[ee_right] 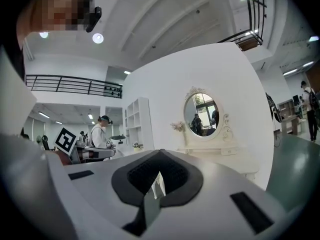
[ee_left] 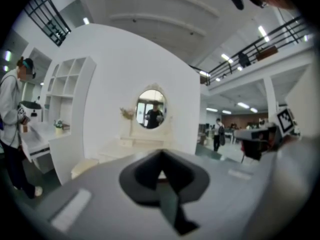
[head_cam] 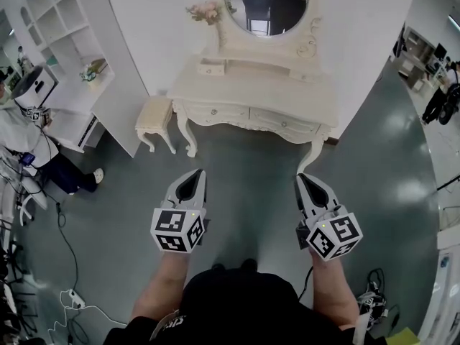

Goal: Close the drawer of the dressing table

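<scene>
The cream dressing table (head_cam: 259,85) stands against the white wall, under an oval mirror (head_cam: 266,2). A small drawer (head_cam: 212,68) at the left of the shelf below the mirror appears to stick out a little. The two wide front drawers (head_cam: 215,112) look flush. My left gripper (head_cam: 195,172) and right gripper (head_cam: 302,178) hover side by side over the floor, well short of the table, both pointing at it. Both are shut with nothing held. In the left gripper view the table (ee_left: 135,144) shows beyond the shut left gripper (ee_left: 161,154). In the right gripper view the table (ee_right: 220,154) lies past the right gripper (ee_right: 160,153).
A small cream stool (head_cam: 154,117) sits left of the table's legs. A white shelf unit (head_cam: 65,27) runs along the left, with a person (head_cam: 29,121) standing beside it. Cables and a power strip (head_cam: 68,293) lie on the grey-green floor at lower left.
</scene>
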The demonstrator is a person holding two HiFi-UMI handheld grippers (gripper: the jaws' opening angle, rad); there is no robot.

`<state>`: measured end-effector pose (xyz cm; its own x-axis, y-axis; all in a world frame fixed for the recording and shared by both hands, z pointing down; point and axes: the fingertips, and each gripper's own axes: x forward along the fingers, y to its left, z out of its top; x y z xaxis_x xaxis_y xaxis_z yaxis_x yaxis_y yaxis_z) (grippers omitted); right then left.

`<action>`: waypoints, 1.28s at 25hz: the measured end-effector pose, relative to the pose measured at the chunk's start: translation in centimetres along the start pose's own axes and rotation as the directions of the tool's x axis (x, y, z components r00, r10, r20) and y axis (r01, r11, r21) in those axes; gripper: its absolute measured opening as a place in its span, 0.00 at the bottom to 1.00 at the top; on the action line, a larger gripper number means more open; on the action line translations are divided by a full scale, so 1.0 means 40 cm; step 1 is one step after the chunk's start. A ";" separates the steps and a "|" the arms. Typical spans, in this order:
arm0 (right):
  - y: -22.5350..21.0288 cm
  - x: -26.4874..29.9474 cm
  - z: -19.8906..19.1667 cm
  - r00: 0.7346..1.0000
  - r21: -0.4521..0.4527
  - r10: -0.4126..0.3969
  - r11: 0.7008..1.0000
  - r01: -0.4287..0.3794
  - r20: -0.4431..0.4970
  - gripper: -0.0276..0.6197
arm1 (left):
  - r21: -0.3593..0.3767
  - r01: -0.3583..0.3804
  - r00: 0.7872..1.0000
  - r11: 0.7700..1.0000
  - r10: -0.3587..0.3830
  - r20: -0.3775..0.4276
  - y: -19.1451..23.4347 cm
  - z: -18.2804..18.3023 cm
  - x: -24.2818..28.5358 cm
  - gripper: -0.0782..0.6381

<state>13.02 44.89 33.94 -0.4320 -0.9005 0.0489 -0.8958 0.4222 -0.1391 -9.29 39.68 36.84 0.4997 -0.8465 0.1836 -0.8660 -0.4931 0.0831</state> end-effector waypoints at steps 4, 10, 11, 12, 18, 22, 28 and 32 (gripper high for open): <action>-0.016 -0.025 -0.005 1.000 -0.021 0.025 0.999 -0.025 -0.008 0.04 | 0.022 0.003 1.000 1.000 -0.003 0.013 -0.050 0.020 0.013 0.12; -0.045 -0.038 -0.023 0.999 0.004 0.034 0.999 -0.034 -0.009 0.04 | 0.056 0.017 1.000 0.998 -0.018 0.008 -0.098 0.026 0.021 0.12; -0.046 -0.038 -0.026 0.999 0.004 0.037 0.999 -0.037 -0.010 0.04 | 0.057 0.014 1.000 0.998 -0.014 0.007 -0.098 0.025 0.025 0.12; -0.049 -0.037 -0.028 0.999 0.003 0.040 0.999 -0.040 -0.012 0.04 | 0.056 0.011 1.000 0.998 -0.011 0.007 -0.097 0.025 0.031 0.12; -0.074 -0.014 -0.030 0.999 0.000 0.039 0.999 -0.039 -0.027 0.04 | 0.051 0.029 0.999 0.998 -0.030 0.018 -0.104 0.033 0.072 0.12; -0.089 0.019 -0.031 0.998 -0.008 0.036 0.999 -0.037 -0.044 0.04 | 0.032 0.040 0.999 0.999 -0.040 0.018 -0.089 0.027 0.112 0.12; -0.137 0.119 -0.034 0.997 -0.011 0.023 1.000 -0.024 -0.070 0.04 | 0.014 0.056 0.998 0.998 -0.057 0.021 -0.029 0.038 0.213 0.12; -0.170 0.220 -0.035 0.996 -0.008 0.015 1.000 -0.016 -0.084 0.04 | 0.007 0.064 0.998 0.998 -0.064 0.019 0.038 0.052 0.297 0.12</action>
<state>15.17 34.24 36.68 -0.4530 -0.8819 0.1302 -0.8895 0.4375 -0.1315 -4.61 28.45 37.12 0.5543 -0.8169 0.1594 -0.8322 -0.5475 0.0880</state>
